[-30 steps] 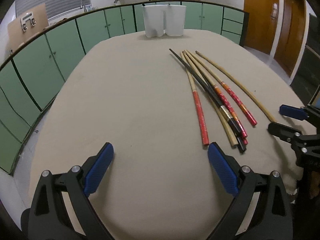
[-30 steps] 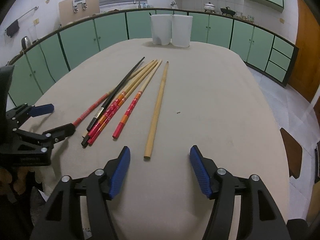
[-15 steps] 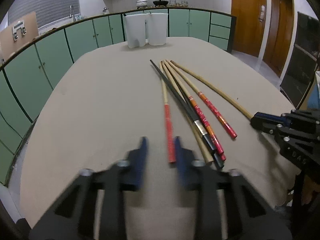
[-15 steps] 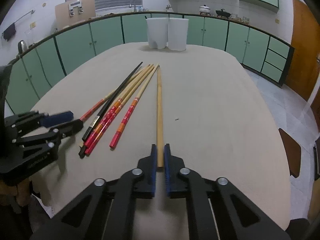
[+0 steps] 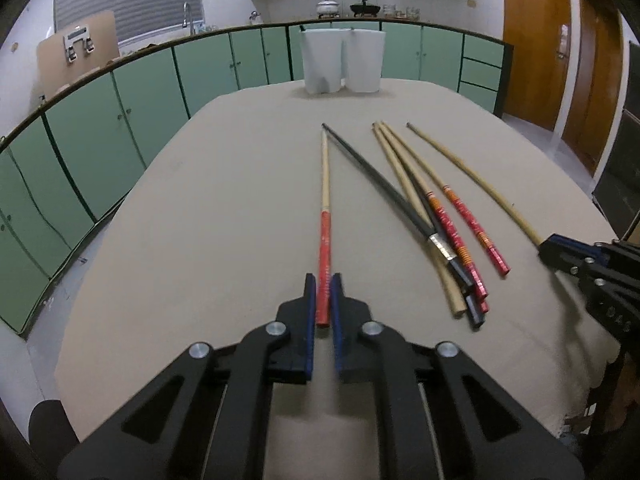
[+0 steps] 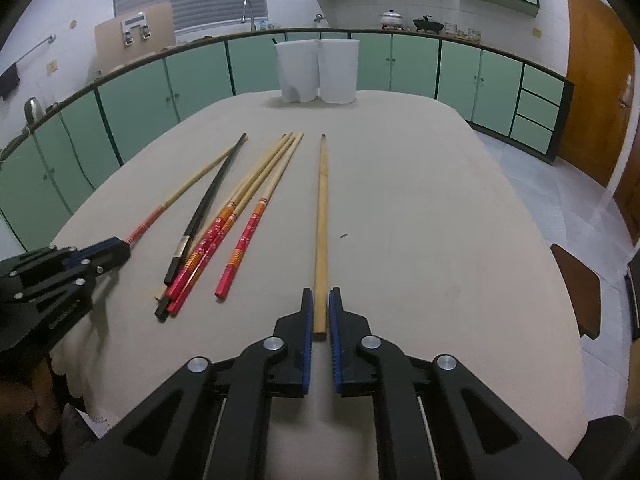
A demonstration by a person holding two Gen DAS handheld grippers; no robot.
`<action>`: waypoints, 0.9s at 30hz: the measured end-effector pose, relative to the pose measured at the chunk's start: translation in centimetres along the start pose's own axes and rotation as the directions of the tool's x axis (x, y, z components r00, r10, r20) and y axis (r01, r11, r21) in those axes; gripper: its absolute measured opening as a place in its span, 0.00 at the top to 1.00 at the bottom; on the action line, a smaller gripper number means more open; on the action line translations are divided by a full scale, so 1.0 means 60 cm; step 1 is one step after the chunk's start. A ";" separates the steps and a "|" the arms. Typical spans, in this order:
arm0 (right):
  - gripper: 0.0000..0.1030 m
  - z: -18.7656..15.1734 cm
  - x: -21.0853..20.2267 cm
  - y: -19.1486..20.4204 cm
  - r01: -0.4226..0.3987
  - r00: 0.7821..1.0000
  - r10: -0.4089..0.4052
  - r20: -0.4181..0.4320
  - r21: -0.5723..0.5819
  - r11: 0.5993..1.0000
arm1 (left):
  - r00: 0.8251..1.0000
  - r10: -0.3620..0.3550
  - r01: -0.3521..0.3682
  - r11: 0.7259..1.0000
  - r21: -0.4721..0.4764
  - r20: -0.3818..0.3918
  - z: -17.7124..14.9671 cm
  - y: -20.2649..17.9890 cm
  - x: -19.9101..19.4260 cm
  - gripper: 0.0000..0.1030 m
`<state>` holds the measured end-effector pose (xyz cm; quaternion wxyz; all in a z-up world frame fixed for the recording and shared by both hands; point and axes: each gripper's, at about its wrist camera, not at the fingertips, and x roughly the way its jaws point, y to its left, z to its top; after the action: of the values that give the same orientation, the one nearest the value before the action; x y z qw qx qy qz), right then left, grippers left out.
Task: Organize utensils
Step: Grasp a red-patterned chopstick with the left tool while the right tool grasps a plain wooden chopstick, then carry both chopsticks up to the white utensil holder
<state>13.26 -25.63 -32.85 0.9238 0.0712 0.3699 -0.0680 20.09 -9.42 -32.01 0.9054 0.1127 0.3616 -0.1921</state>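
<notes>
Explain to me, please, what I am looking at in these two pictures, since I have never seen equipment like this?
A person holds a hand-held claw in each hand; a fisheye camera on each looks along its fingers. In the left camera's view, the left claw is shut on a red-handled chopstick. In the right camera's view, the right claw is shut on a plain wooden chopstick. More chopsticks lie loose on the beige table, and two white holders stand at its far end.

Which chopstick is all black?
The black chopstick, slanting across the plain wooden one in the middle bunch, with a silver band near its thick end. All the others are bare wood or wood with red handles.
</notes>
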 end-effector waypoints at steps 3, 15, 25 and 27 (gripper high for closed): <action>0.90 -0.004 0.000 -0.002 -0.003 1.000 0.003 0.002 -0.003 1.000 | 1.000 -0.008 0.008 1.000 0.004 -0.002 -0.002 0.003 0.000 0.88; 0.93 0.062 -0.076 -0.008 -0.043 0.998 0.042 0.042 0.027 0.999 | 0.995 -0.081 0.086 0.993 -0.083 0.061 0.077 0.031 -0.092 0.95; 0.93 0.221 -0.172 -0.007 -0.079 0.990 0.085 0.114 -0.061 0.995 | 0.984 -0.115 0.126 0.989 -0.075 0.140 0.207 0.071 -0.170 0.95; 0.93 0.251 -0.173 -0.004 -0.090 0.990 0.099 0.098 -0.085 0.992 | 0.983 -0.121 0.131 0.989 -0.066 0.138 0.224 0.076 -0.174 0.95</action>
<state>15.91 -27.87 -14.90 0.9457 0.0480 0.3211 -0.0128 23.36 -7.14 -14.83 0.9172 0.0423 0.3134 -0.2425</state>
